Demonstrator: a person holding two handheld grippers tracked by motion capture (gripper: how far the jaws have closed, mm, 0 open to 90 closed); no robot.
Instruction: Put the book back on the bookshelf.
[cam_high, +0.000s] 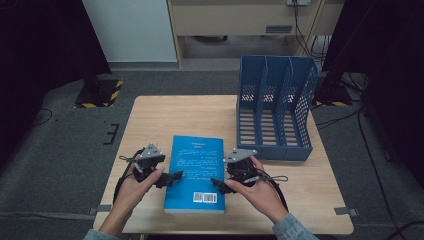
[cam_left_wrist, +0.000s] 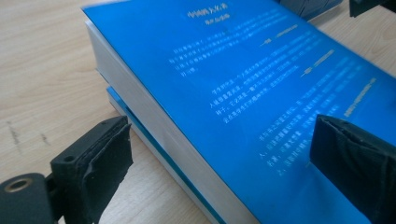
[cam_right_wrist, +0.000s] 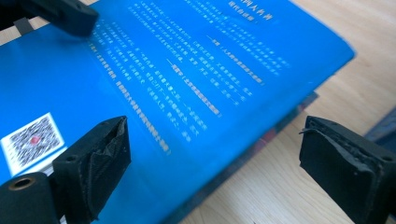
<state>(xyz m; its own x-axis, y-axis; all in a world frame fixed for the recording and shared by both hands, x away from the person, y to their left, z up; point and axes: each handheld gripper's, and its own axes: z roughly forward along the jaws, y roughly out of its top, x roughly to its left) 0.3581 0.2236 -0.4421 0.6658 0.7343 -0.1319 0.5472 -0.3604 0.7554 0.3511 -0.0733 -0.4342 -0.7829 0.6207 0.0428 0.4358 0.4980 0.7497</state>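
Observation:
A blue book (cam_high: 196, 172) lies flat on the wooden table (cam_high: 170, 115), back cover up, barcode at the near end. My left gripper (cam_high: 170, 178) is open at the book's left edge; in the left gripper view (cam_left_wrist: 219, 158) its jaws straddle the white page edge of the book (cam_left_wrist: 243, 70), one jaw over the table, one over the cover. My right gripper (cam_high: 220, 185) is open at the book's right side; in the right gripper view (cam_right_wrist: 215, 158) one jaw hangs over the book's cover (cam_right_wrist: 187, 70) and the other over bare wood.
A blue three-slot file organiser (cam_high: 274, 107) stands on the table's far right, its front lip close to my right hand. Bare wood lies left of and beyond the book. Dark floor with cables surrounds the table.

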